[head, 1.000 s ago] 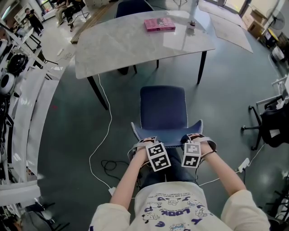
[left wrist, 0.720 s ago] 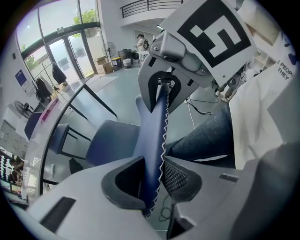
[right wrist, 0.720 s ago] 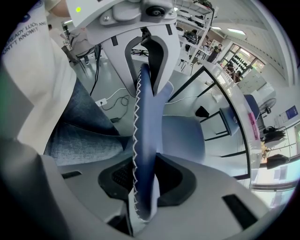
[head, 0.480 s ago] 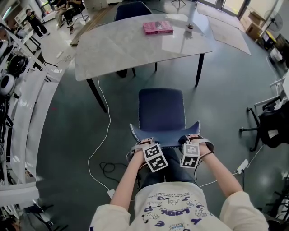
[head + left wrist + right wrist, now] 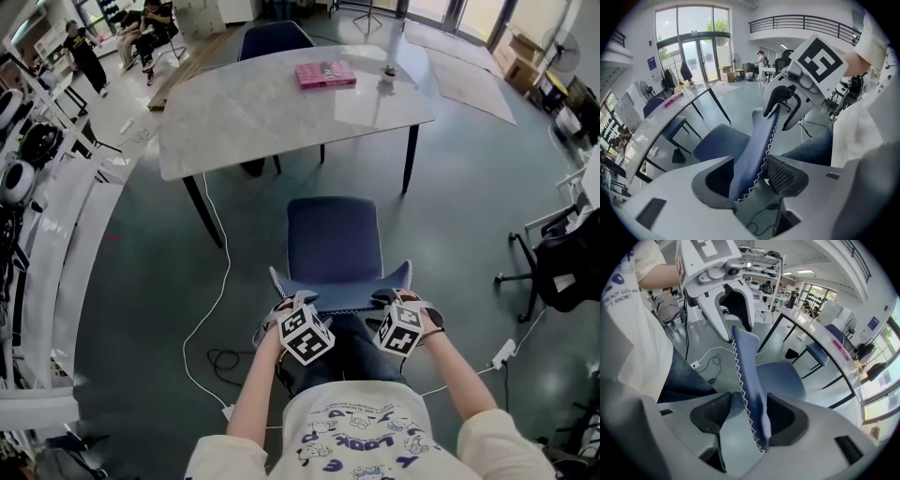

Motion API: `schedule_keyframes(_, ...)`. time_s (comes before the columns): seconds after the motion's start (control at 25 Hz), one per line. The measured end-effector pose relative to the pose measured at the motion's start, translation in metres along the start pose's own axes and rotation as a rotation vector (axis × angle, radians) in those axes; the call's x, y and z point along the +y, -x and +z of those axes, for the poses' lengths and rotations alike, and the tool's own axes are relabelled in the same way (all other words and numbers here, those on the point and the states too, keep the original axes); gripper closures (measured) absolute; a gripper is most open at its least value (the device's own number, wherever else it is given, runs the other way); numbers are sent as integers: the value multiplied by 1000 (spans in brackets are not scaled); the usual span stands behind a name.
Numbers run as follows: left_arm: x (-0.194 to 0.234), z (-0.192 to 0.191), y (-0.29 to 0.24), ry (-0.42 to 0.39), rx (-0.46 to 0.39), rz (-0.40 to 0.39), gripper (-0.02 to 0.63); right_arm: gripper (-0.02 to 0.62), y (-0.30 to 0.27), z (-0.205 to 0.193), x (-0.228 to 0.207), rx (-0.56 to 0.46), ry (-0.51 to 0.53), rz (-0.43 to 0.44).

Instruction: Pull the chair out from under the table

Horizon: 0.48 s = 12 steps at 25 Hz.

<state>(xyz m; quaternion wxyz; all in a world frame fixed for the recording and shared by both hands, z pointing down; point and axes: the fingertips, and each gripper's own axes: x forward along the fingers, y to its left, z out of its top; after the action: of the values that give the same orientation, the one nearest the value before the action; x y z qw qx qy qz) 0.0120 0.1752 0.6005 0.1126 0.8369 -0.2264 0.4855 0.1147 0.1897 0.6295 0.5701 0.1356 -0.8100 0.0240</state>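
The blue chair (image 5: 333, 239) stands on the floor just clear of the worktop's (image 5: 262, 112) near edge, its backrest (image 5: 342, 289) passing between the jaws of the left tool (image 5: 298, 302) and right tool (image 5: 390, 299), which have just been spreading and no longer pinch it.

The chair (image 5: 333, 239) is dark blue and padded. Its squarish seat (image 5: 333, 234) lies level, and its curved backrest (image 5: 342, 292) is trimmed along the edge with white zigzag stitching. It stands upright on the grey floor, backrest on the near side and seat facing the table (image 5: 253, 112). It sits just near of the table's near edge, out from under the pale marbled top, between the table's slanted dark legs.
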Motion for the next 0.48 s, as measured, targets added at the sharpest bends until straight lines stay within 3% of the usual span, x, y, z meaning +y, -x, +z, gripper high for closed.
schedule_keyframes(0.24,23,23,43,127,-159,58,394,368,37,29,-10,-198,-153,-7)
schedule_keyframes(0.48,79,52,97,203,-289,244,481,446,86,74,-63,-402,-275,-202)
